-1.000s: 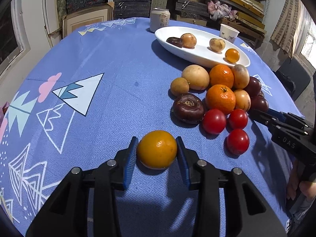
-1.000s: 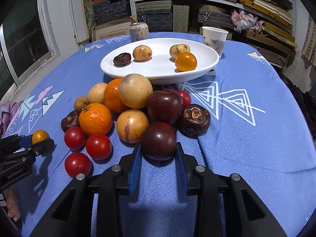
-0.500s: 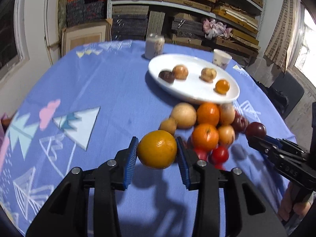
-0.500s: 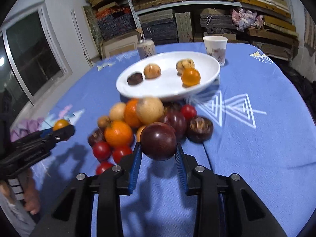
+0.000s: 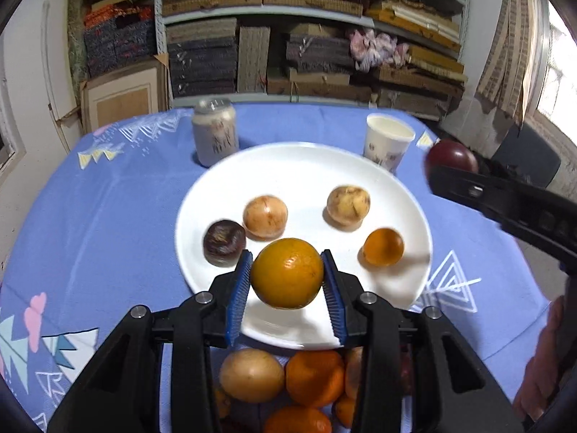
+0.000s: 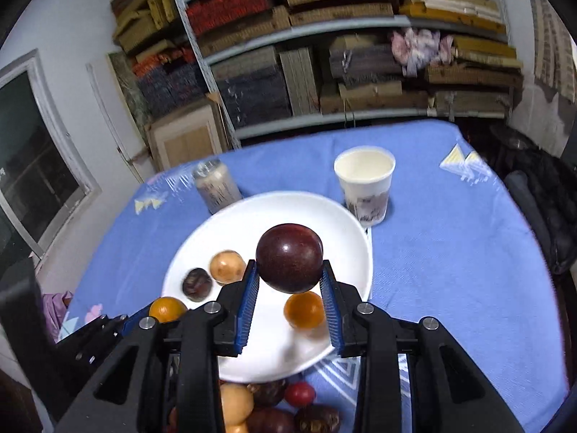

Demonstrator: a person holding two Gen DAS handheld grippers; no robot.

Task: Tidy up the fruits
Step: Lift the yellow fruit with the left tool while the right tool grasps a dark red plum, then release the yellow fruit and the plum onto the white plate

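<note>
My left gripper (image 5: 286,278) is shut on an orange (image 5: 286,278) and holds it in the air over the near part of the white plate (image 5: 310,169). My right gripper (image 6: 289,274) is shut on a dark red plum (image 6: 289,258), also above the plate (image 6: 317,213). On the plate lie a dark brown fruit (image 5: 224,242), two tan fruits (image 5: 265,216) (image 5: 348,205) and a small orange fruit (image 5: 383,246). The plum (image 5: 452,157) and right gripper appear at the right of the left wrist view. A pile of loose fruit (image 5: 281,379) lies on the cloth before the plate.
A drinks can (image 5: 215,131) and a paper cup (image 5: 387,140) stand just behind the plate on the blue tablecloth (image 5: 108,216). Shelves stacked with boxes (image 5: 288,36) fill the wall beyond. A person's hand (image 5: 541,368) shows at the right edge.
Both grippers lifted their fruit off the cloth and carried it forward from beside the pile to above the plate. The orange and the plum stayed gripped.
</note>
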